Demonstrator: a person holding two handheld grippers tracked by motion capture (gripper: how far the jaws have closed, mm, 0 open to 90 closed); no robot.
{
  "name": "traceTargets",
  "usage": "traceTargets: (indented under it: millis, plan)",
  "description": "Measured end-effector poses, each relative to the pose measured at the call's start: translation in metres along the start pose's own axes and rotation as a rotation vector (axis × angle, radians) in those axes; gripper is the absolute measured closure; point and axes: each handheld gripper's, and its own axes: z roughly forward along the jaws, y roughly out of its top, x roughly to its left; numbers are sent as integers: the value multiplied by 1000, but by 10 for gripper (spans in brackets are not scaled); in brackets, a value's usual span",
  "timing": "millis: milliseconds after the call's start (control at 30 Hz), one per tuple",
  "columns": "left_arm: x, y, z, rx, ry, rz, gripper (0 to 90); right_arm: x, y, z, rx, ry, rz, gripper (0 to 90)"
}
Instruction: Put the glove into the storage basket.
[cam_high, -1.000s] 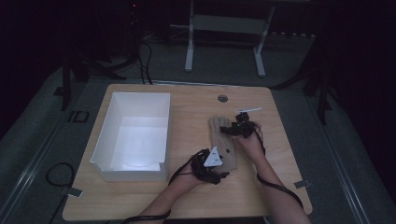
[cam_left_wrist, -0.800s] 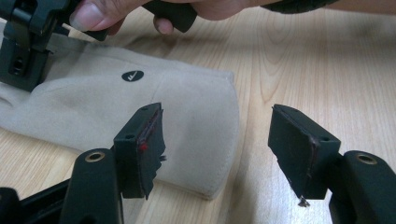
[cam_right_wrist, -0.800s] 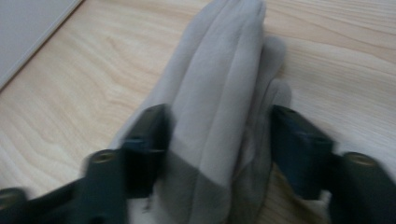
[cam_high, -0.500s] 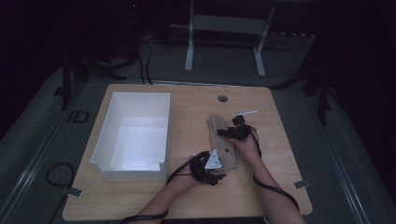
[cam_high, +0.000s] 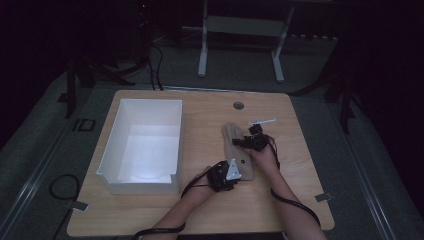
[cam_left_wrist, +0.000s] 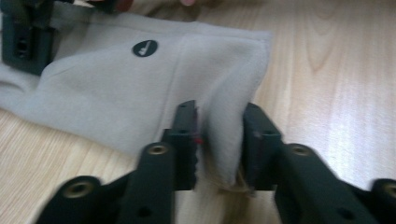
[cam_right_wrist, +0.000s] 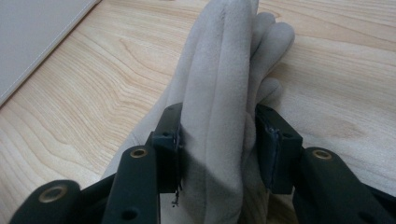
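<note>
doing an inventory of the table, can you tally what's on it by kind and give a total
glove: 1
white box: 1
grippers: 2, the left gripper and right gripper, each pinching the glove
total: 4

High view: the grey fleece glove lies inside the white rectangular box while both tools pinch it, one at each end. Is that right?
Not quite. The grey fleece glove lies on the bare wooden table, to the right of the white rectangular box, not inside it, as the high view shows. The rest holds: the left tool pinches the cuff end and the right tool the finger end.
</note>
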Motion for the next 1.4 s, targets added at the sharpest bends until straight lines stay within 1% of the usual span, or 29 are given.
traceTargets:
  millis: [67, 100, 167, 200, 300, 333, 367, 400, 467, 533, 600, 633, 700, 767, 800, 833, 967, 1100, 1133, 1267, 1400]
  plan:
    - [6, -1, 0, -11, -38, -62, 792, -1, 1, 0, 3, 6, 1, 580]
    - [11, -2, 0, -13, -66, -105, 800, -1, 1, 0, 6, 13, 4, 585]
    - [16, -3, 0, -22, -104, -170, 811, -2, 2, 1, 12, 25, 8, 601]
    - [18, -3, 0, -20, -113, -178, 814, -2, 2, 1, 15, 26, 5, 610]
    - [18, -2, 0, -17, -115, -186, 821, -2, 4, -1, 22, 28, -1, 630]
    - [18, -2, 0, -18, -118, -199, 823, -2, 4, -2, 21, 25, -3, 634]
    - [18, -1, -1, -11, -122, -199, 825, -2, 5, -2, 19, 24, -1, 638]
    - [18, -1, -2, -2, -122, -184, 825, -1, 5, -4, 22, 25, -5, 641]
    - [18, 1, -3, 14, -119, -169, 826, 0, 5, -6, 18, 34, -2, 644]
    - [16, 3, -5, 9, -113, -166, 826, -2, 5, -9, 8, 49, 14, 644]
    - [15, 7, -9, 15, -100, -148, 827, -4, 5, -14, -4, 55, 26, 644]
    - [15, 9, -11, 11, -101, -144, 826, -5, 6, -16, -9, 60, 30, 644]
    - [14, 15, -16, 8, -96, -140, 827, -5, 8, -23, -25, 69, 35, 644]
    - [14, 17, -18, 4, -96, -142, 826, -4, 10, -26, -28, 69, 31, 644]
    - [15, 23, -22, 3, -95, -133, 826, -4, 11, -29, -31, 68, 28, 644]
    - [15, 25, -24, 3, -93, -127, 826, -2, 15, -37, -50, 79, 31, 643]
    - [16, 36, -36, 1, -87, -117, 826, 2, 22, -51, -77, 86, 27, 643]
    - [16, 46, -47, -8, -80, -123, 826, 8, 31, -67, -110, 99, 23, 643]
    - [16, 48, -50, -13, -78, -127, 826, 9, 32, -70, -113, 99, 21, 643]
    - [15, 59, -63, -12, -67, -120, 826, 16, 41, -84, -136, 106, 9, 643]
    - [14, 70, -75, -11, -53, -107, 826, 24, 48, -97, -156, 105, -6, 643]
